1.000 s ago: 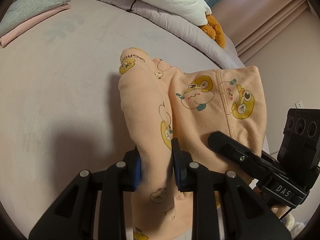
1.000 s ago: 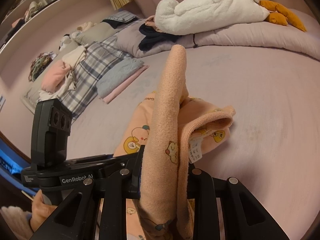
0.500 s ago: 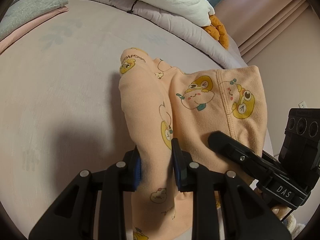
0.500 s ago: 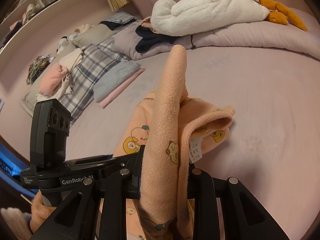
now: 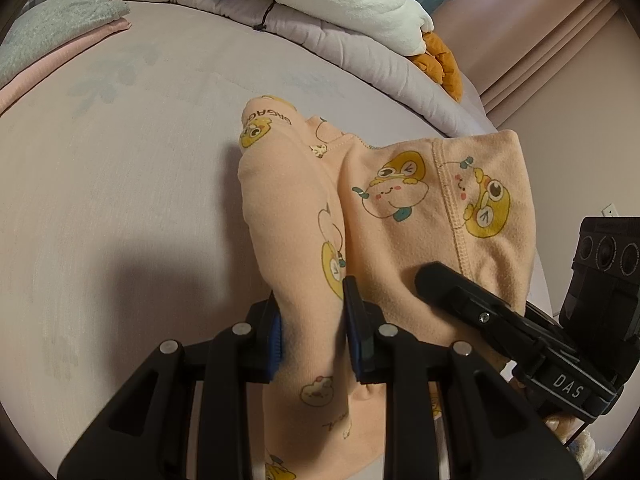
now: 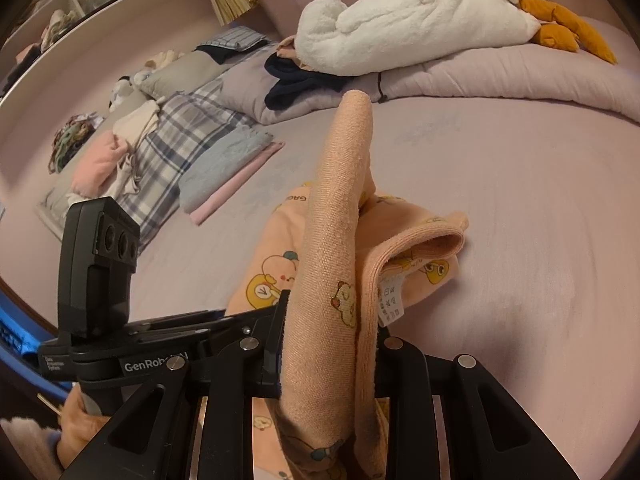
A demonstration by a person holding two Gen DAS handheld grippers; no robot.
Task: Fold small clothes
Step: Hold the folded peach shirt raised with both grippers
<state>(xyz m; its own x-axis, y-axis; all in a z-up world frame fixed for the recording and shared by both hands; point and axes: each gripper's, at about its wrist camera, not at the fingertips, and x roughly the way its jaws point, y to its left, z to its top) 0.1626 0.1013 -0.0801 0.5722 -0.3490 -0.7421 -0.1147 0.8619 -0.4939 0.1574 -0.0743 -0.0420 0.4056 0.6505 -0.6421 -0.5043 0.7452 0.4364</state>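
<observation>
A small peach garment (image 5: 384, 208) printed with yellow cartoon figures lies partly on the lilac bed sheet (image 5: 120, 200) and is lifted at its near side. My left gripper (image 5: 312, 320) is shut on a bunched fold of it. My right gripper (image 6: 328, 344) is shut on another thick fold, which stands up as a peach roll (image 6: 336, 208) in the right wrist view. The two grippers sit side by side; the right gripper (image 5: 500, 320) shows in the left wrist view, and the left one (image 6: 160, 344) shows low on the left of the right wrist view. A white care label (image 6: 390, 300) hangs from the garment.
Folded grey and pink clothes (image 6: 228, 176) lie at the left beside a plaid blanket (image 6: 176, 136). A rolled lilac duvet (image 6: 480, 76) with a white plush toy (image 6: 412, 12) and a dark garment (image 6: 296, 80) lines the far side. Bare sheet (image 6: 540, 220) stretches to the right.
Both views have shifted slightly, so the far bedding sits a little differently in frame. The grips on the peach garment and its shape are unchanged.
</observation>
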